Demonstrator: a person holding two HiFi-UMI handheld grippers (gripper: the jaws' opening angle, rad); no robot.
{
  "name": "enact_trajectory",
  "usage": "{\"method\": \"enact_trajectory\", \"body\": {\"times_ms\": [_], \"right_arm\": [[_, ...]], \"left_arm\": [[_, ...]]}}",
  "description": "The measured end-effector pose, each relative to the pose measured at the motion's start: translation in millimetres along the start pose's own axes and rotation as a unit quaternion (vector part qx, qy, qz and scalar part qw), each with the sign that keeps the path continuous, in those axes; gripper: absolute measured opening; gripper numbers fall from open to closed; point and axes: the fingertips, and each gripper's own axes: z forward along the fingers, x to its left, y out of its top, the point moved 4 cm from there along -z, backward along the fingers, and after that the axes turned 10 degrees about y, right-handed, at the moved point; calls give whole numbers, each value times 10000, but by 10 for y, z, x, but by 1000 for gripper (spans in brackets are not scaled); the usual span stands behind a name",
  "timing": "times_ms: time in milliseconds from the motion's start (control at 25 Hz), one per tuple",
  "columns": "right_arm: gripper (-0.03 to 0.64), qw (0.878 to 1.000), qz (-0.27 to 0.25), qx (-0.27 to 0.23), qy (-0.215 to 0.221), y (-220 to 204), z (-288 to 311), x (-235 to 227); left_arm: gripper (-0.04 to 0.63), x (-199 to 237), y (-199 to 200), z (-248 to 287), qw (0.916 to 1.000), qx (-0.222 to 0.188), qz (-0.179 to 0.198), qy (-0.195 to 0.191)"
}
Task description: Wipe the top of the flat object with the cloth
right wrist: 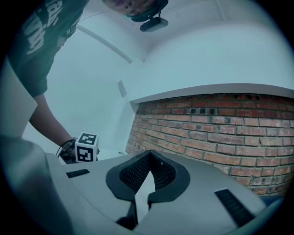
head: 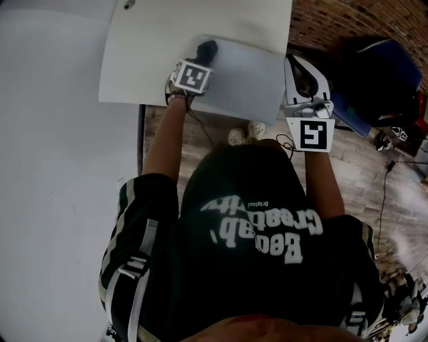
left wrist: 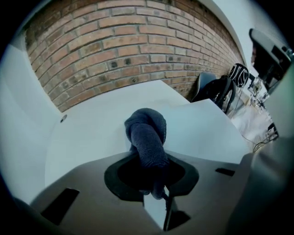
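On a white table [head: 154, 40] lies a flat light-grey sheet [head: 244, 80]. My left gripper [head: 200, 60] is shut on a bunched dark blue-grey cloth [head: 206, 48], which rests on the sheet's near-left part. In the left gripper view the cloth [left wrist: 148, 133] bulges out from between the jaws of that gripper [left wrist: 149, 160], over the sheet [left wrist: 202, 128]. My right gripper [head: 298, 67] hovers just off the sheet's right edge. In the right gripper view that gripper [right wrist: 149, 157] is shut, its ribbed pads [right wrist: 133, 173] meeting at the tips with nothing between them.
A brick wall [left wrist: 133, 46] runs behind the table. Right of the table, over the wooden floor, sit a dark bag or chair [head: 381, 73] and cables [head: 384, 194]. A white wall [head: 53, 167] fills the left. The table has a small hole [head: 127, 5].
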Motion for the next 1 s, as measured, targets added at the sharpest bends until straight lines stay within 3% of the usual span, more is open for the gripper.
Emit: {"method": "enact_trajectory", "body": {"times_ms": [160, 320, 880, 1000], "right_arm": [[-9, 10000, -17, -5, 95, -23, 12, -31], [-9, 9997, -44, -192, 169, -5, 4, -76], [-9, 9975, -84, -512, 484, 76, 51, -33], [-9, 9978, -82, -388, 524, 83, 66, -13]], "left_arm": [[77, 3, 72, 153, 9996, 293, -58, -1], [77, -41, 70, 101, 9994, 329, -88, 29], [77, -798, -784, -561, 9972, 446, -452, -407], [77, -843, -850, -629, 9968, 423, -496, -457]]}}
